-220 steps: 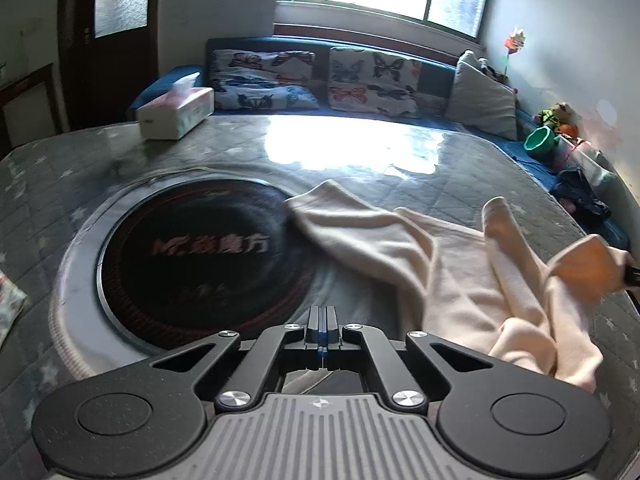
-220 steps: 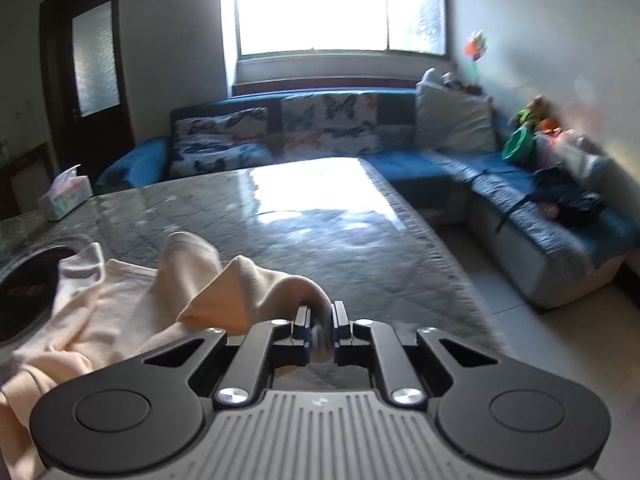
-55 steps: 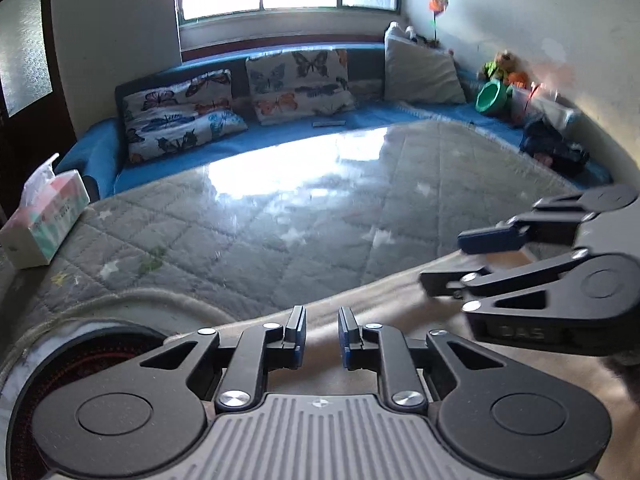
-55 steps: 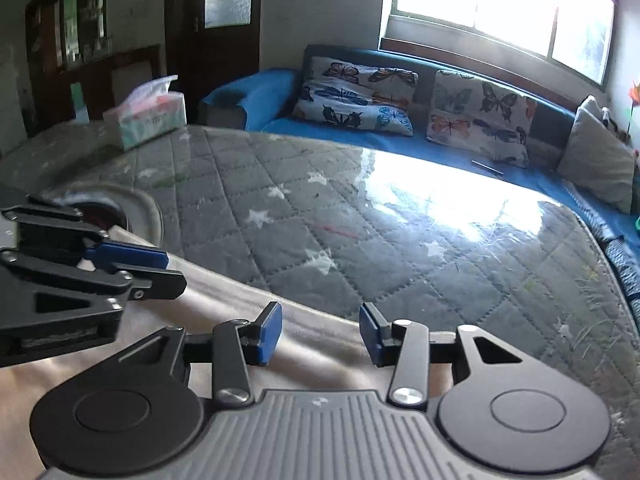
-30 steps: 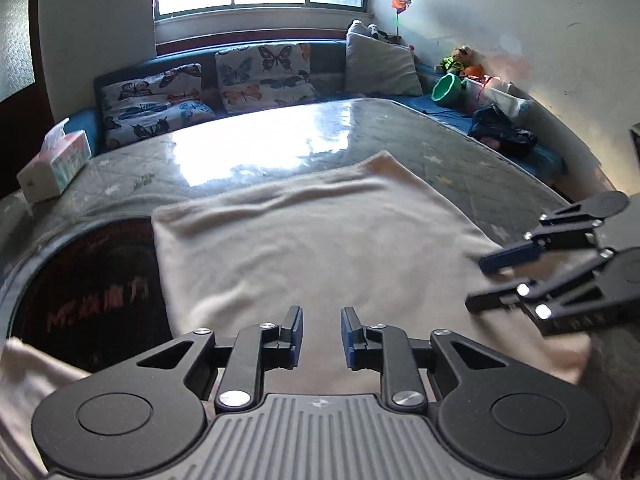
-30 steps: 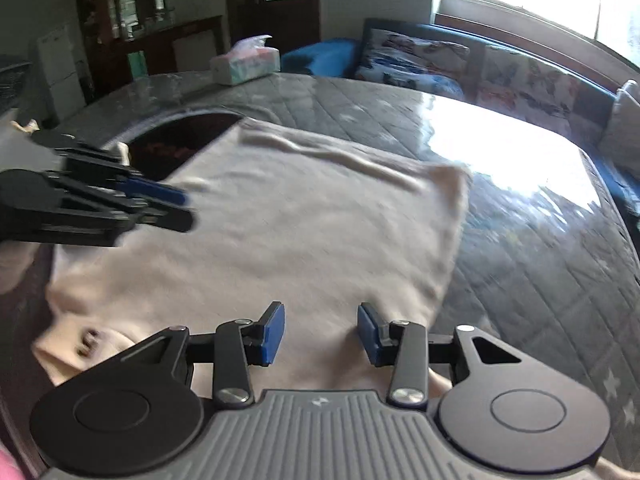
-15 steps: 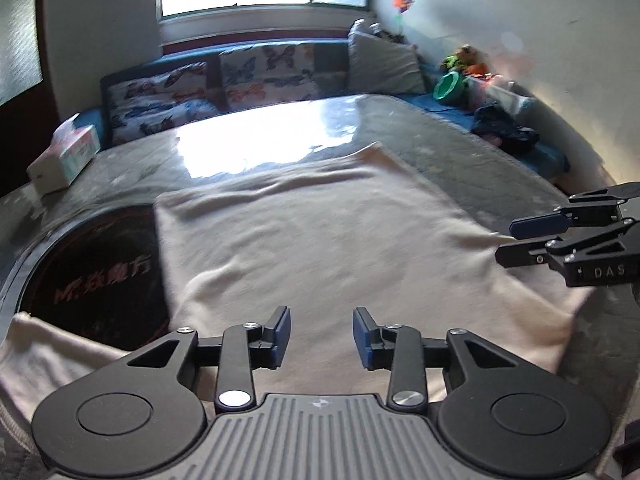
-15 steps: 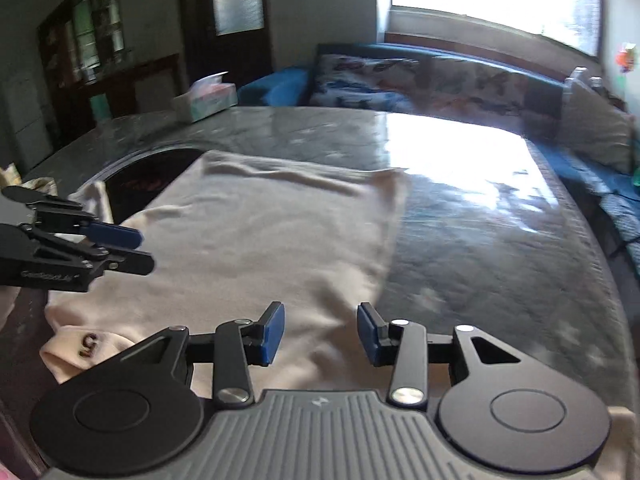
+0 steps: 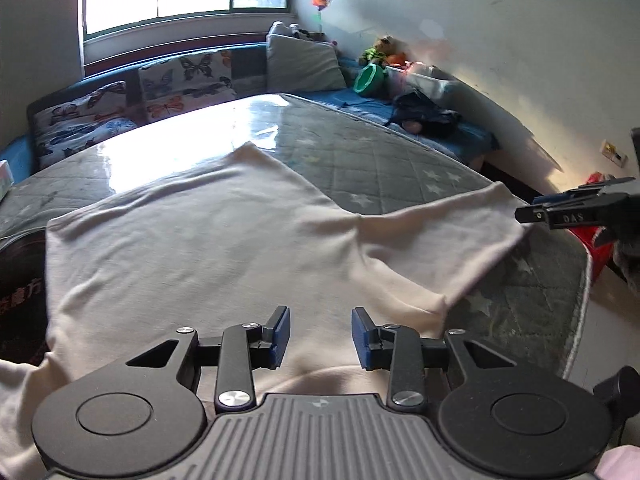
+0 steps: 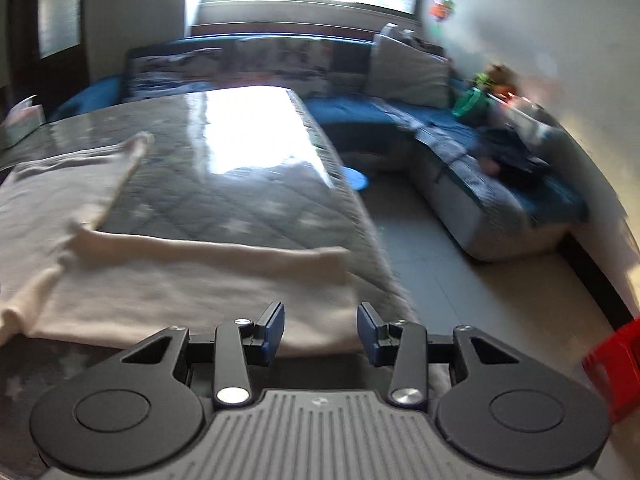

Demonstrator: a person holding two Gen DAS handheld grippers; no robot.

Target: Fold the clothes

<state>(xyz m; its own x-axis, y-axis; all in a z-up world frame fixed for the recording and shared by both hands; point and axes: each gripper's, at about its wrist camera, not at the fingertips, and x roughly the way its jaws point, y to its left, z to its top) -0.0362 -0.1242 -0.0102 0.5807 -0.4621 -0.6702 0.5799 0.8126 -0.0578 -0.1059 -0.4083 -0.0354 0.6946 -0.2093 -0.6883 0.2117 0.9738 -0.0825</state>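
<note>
Both of my claws stand with their blue-padded fingers spread apart and nothing between them; my left gripper hangs over the near part of the cream-coloured, soft knit garment, its pads above the cloth, and whether they touch it I cannot tell; my right gripper hovers above the garment's sleeve, close to the table's right-hand edge; from the left wrist camera that right claw shows at the far right, side-on, just beyond the sleeve's end.

That garment lies spread flat on the grey quilted table cover with pale stars; its body runs from near my left claw toward the window, one corner pointing into the bright glare on the cover; the sleeve stretches out to the right, its cuff lying near the table's rim; a fold ridge runs where sleeve meets body; on the left the cloth lies partly over the dark round inset with red lettering.

Beyond the table stands a blue corner sofa with butterfly-print cushions and a plain grey pillow; a green bowl-like container and dark clothing rest on it; the right wrist view is blurred; a red object sits on the floor at its lower right.
</note>
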